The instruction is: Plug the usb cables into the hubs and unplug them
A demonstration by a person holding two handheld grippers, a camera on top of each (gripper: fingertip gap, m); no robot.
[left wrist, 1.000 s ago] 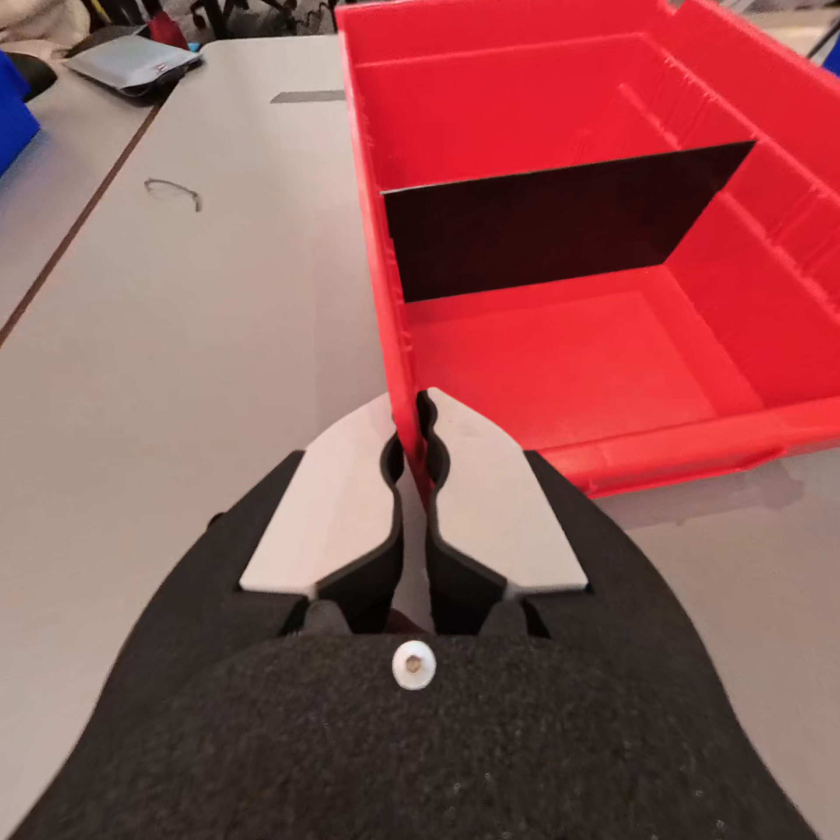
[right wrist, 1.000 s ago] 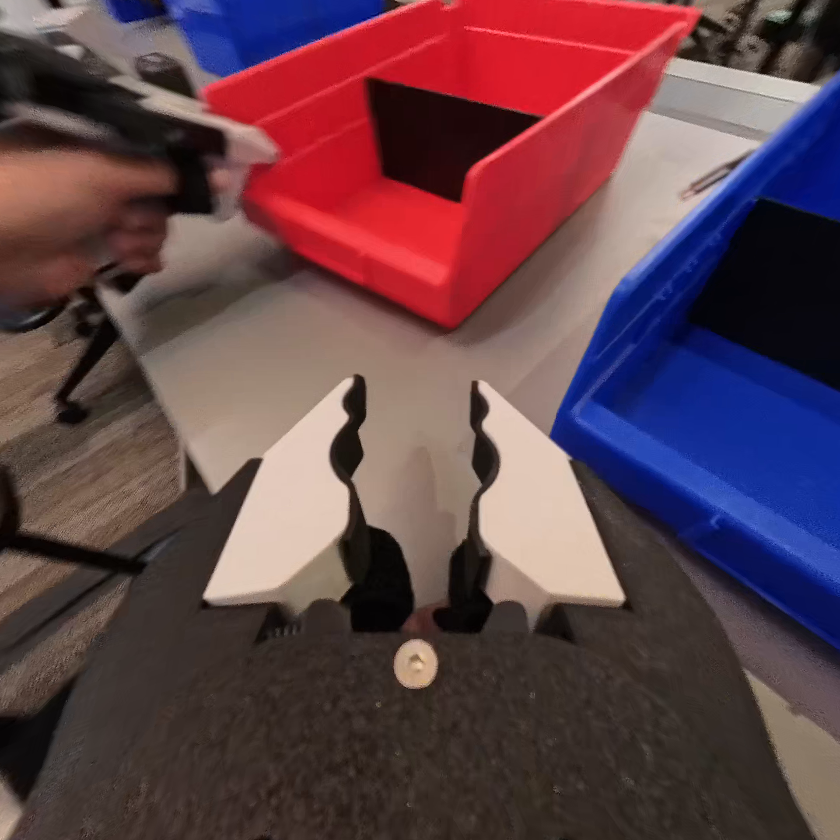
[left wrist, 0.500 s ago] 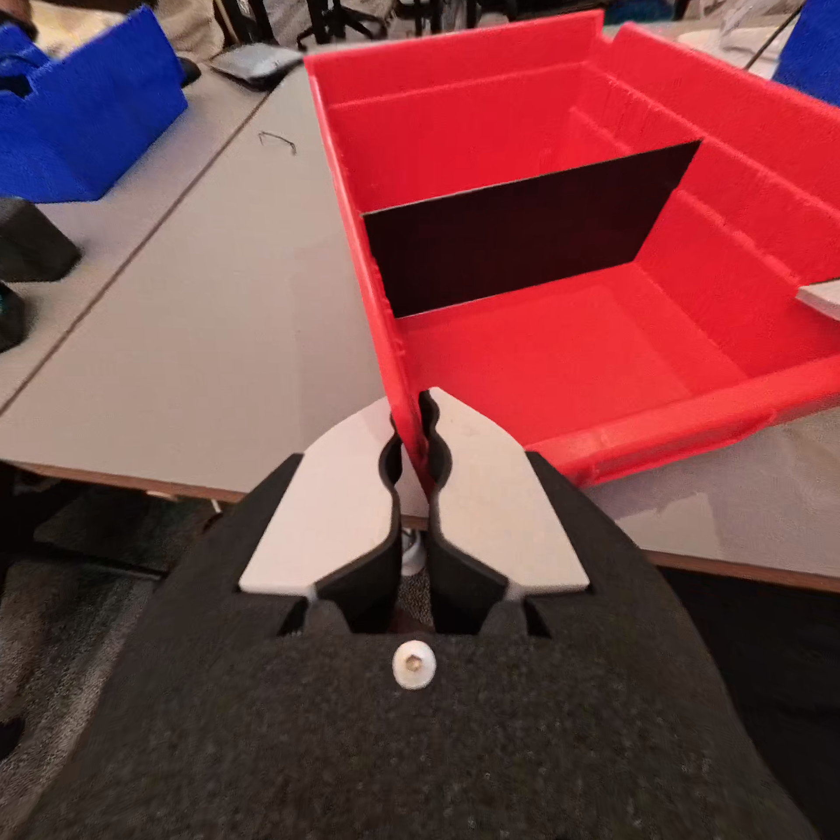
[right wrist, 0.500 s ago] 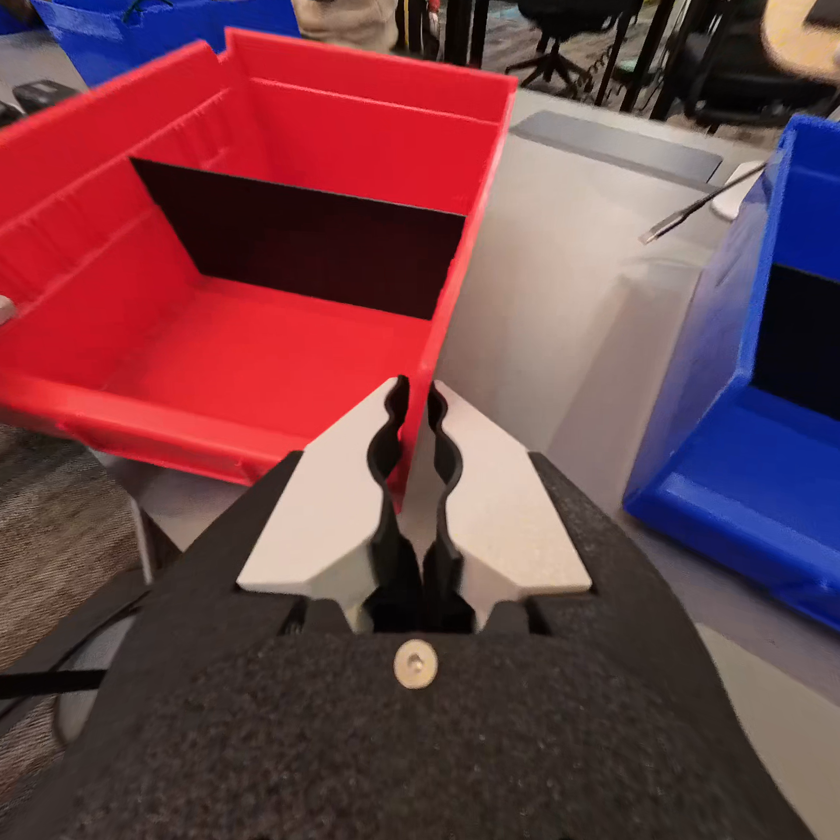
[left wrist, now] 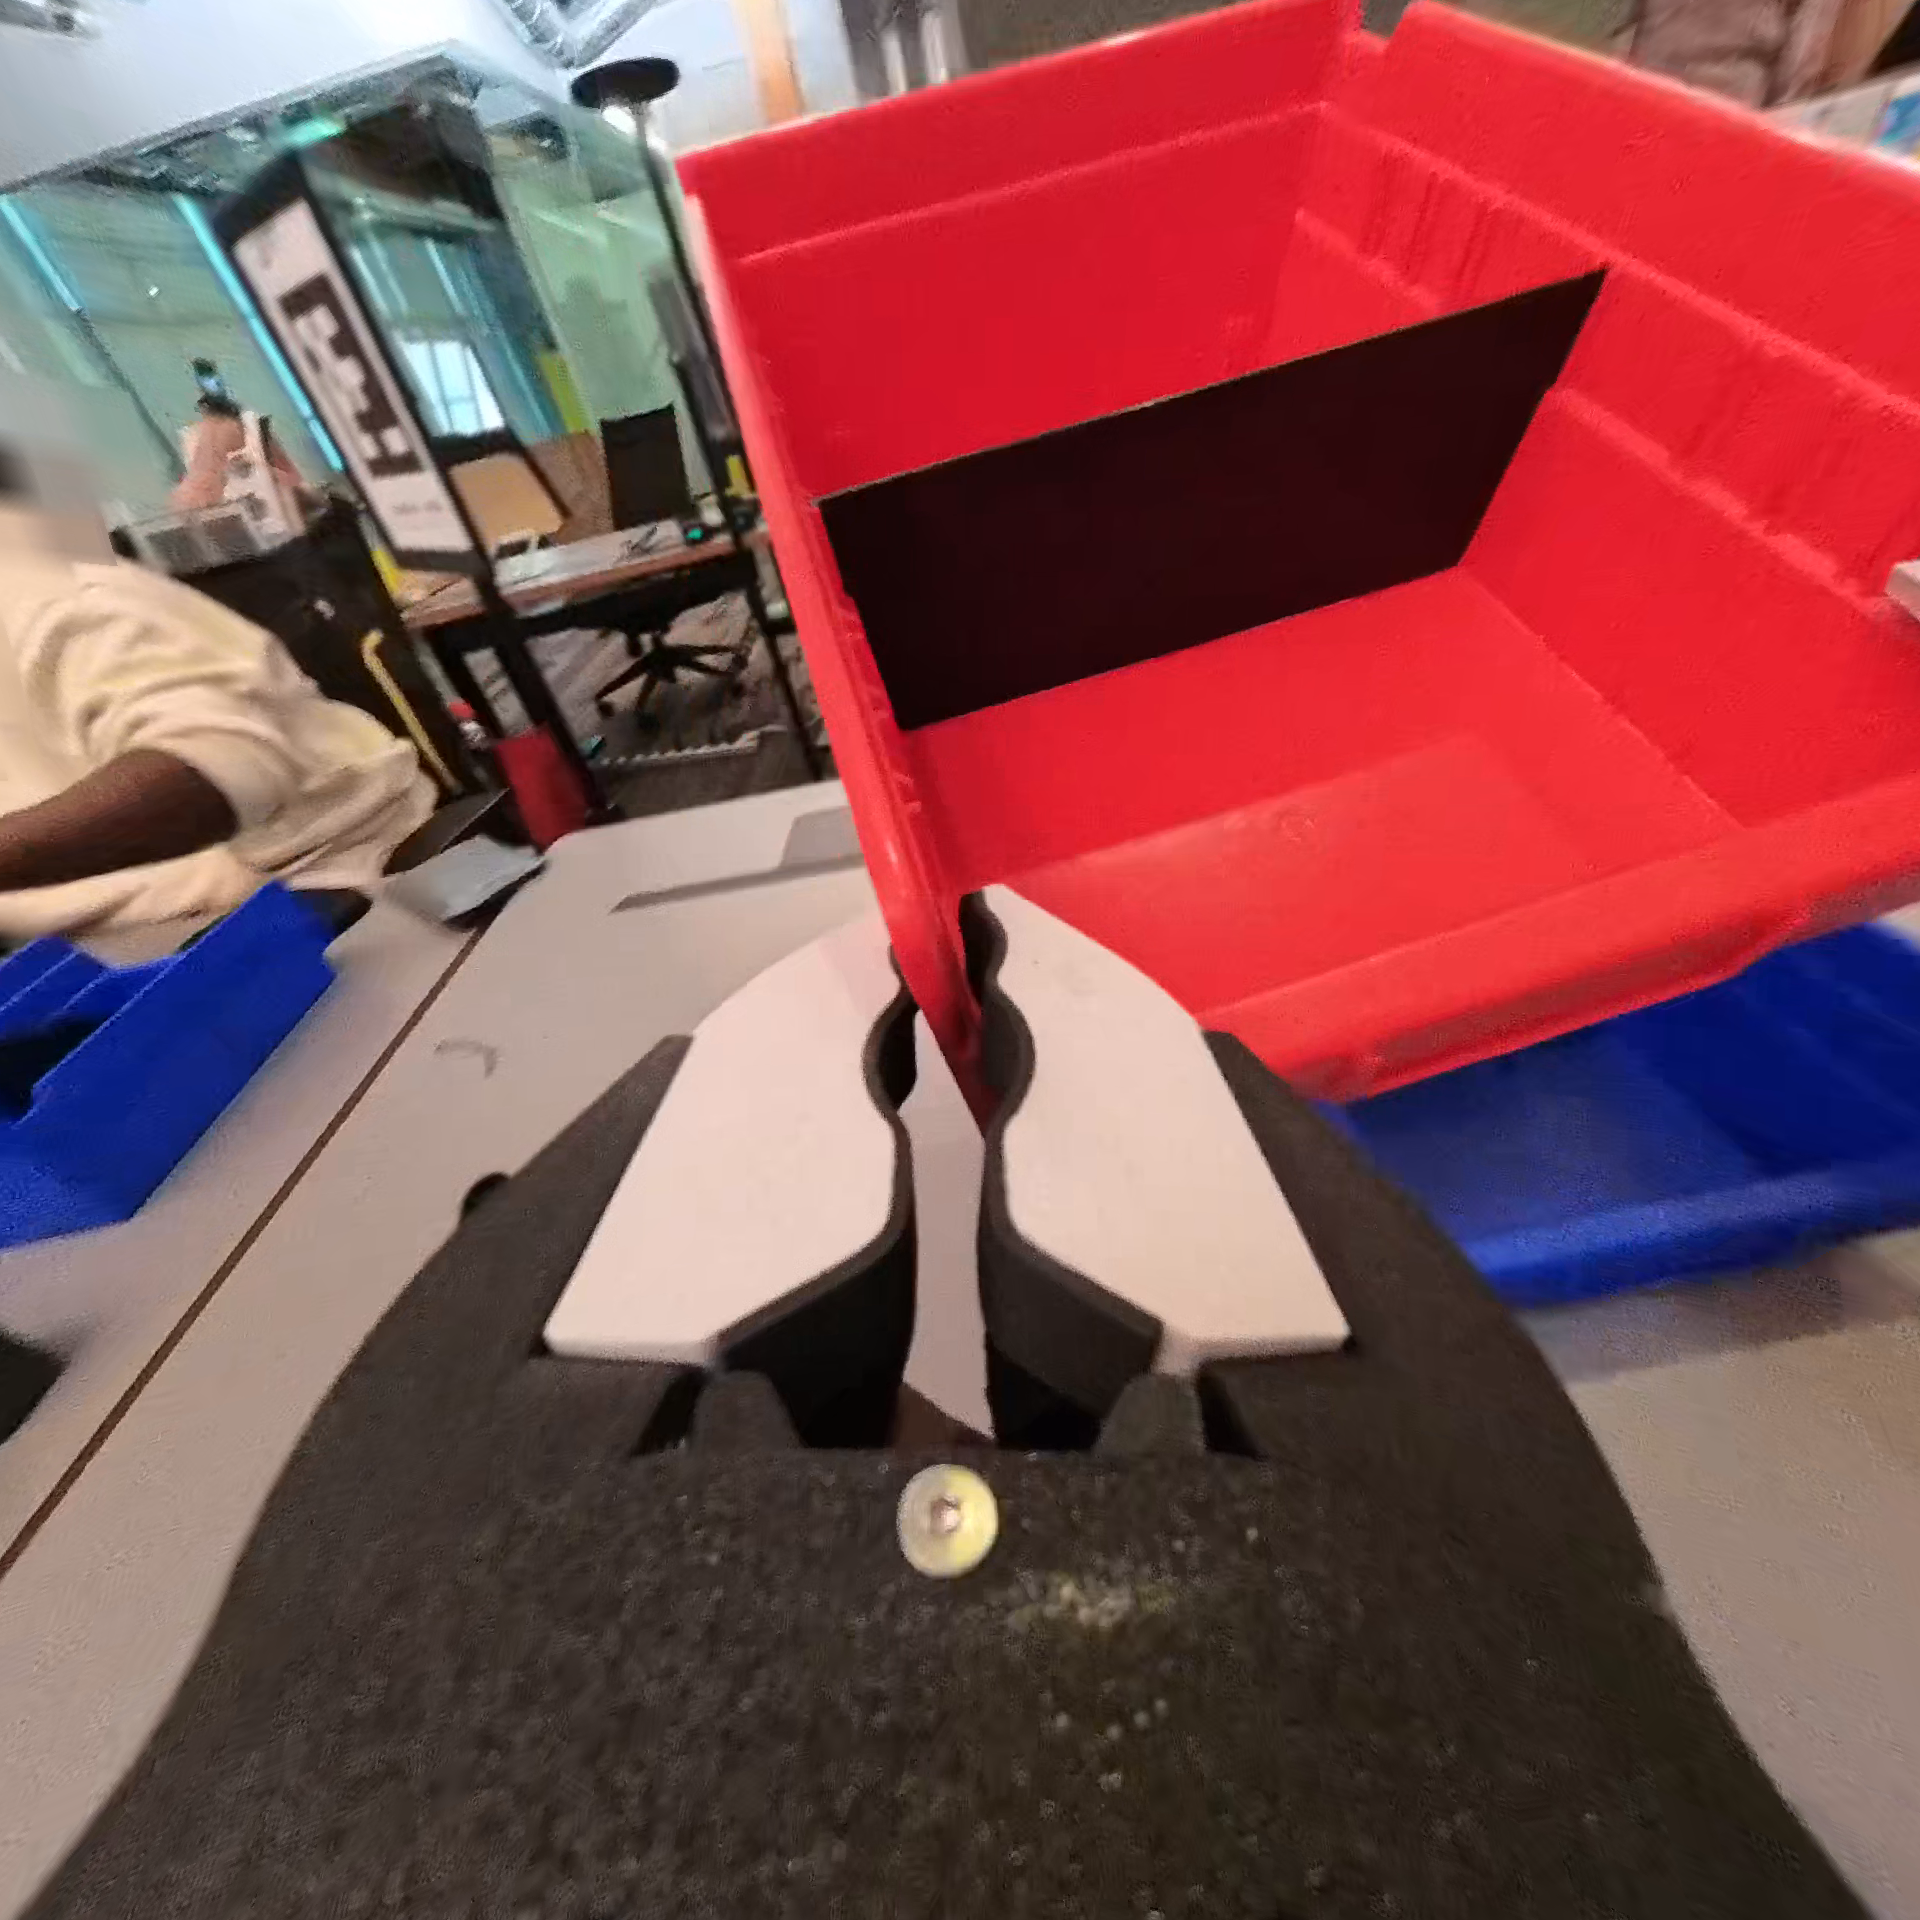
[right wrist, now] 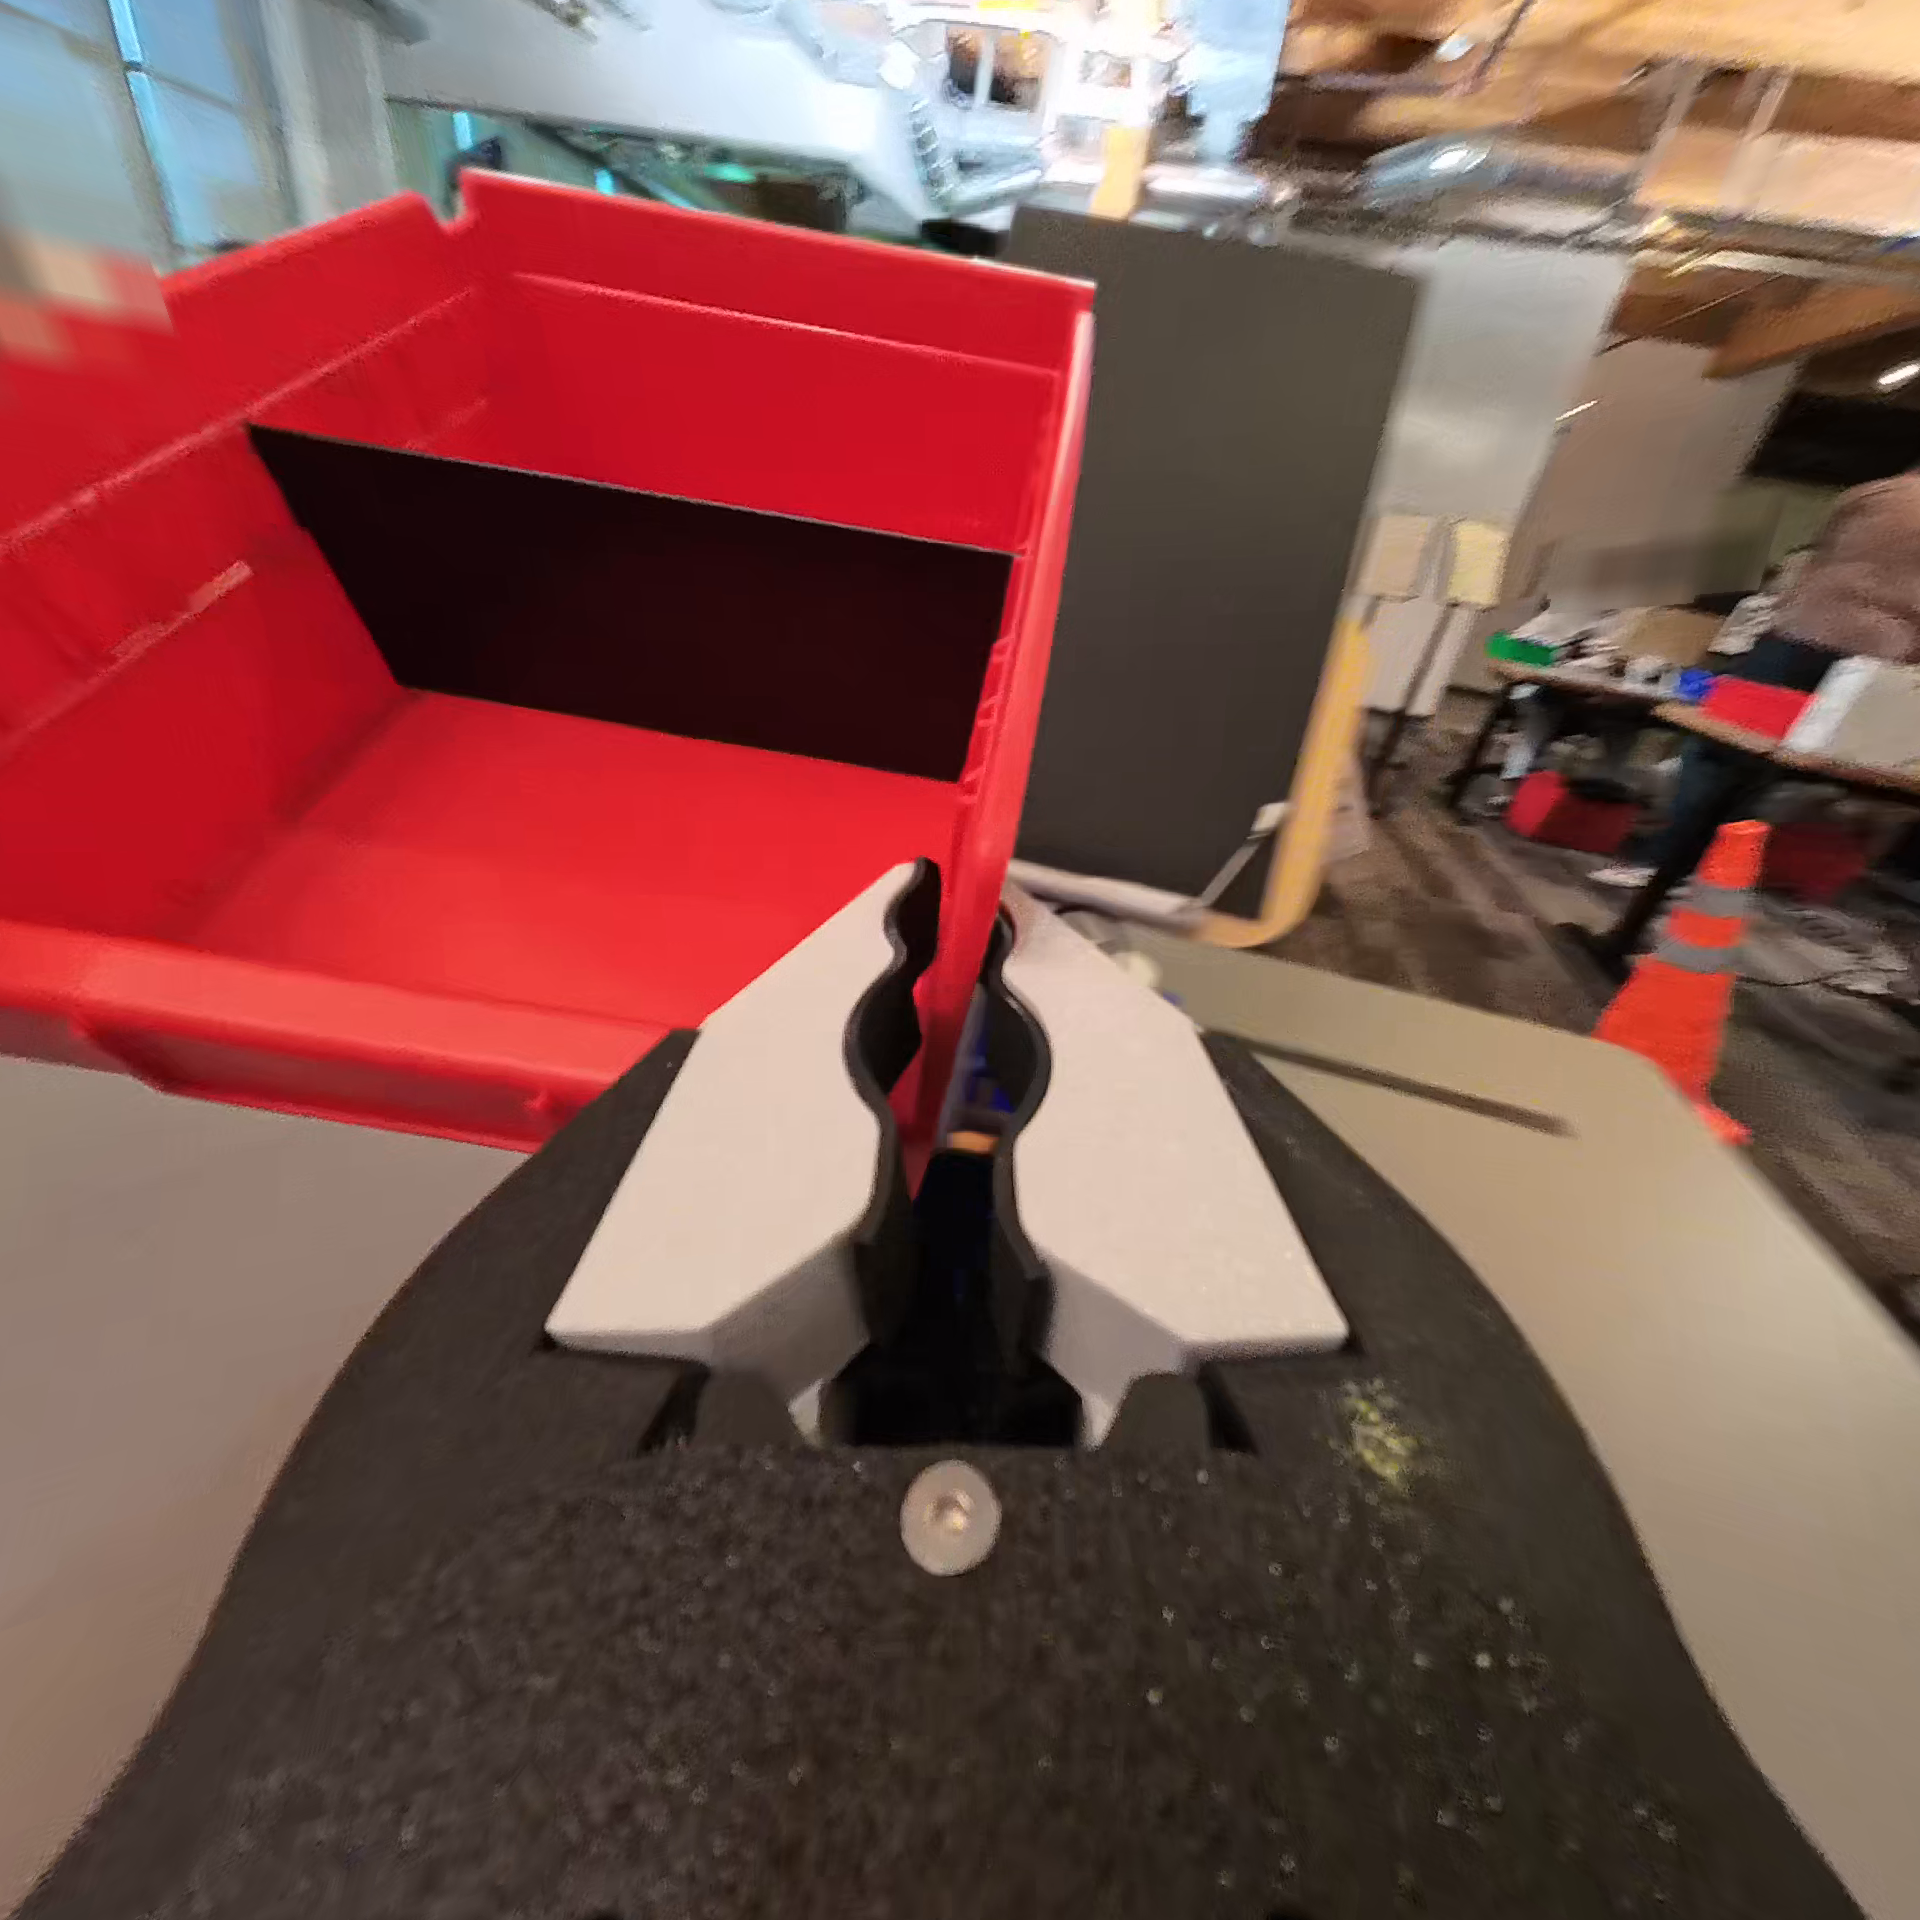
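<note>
A red plastic bin [left wrist: 1351,790] with a black divider [left wrist: 1195,499] is held up in the air, tilted, above the grey table [left wrist: 520,1039]. My left gripper [left wrist: 940,935] is shut on the bin's left side wall near its front corner. My right gripper [right wrist: 961,894] is shut on the bin's right side wall [right wrist: 977,831] near its front corner. The bin [right wrist: 499,810] looks empty on the near side of the divider [right wrist: 644,613]. No usb cables or hubs are in view.
A blue bin [left wrist: 1662,1143] sits on the table under the red bin. Another blue bin [left wrist: 145,1060] is at the left, next to a person's arm [left wrist: 104,821]. An orange cone [right wrist: 1683,966] stands on the floor beyond the table's right edge.
The right gripper closed on the red bin's right wall. Both grippers have lifted the bin off the table; it now hangs above the blue bin, and the views look higher into the room.
</note>
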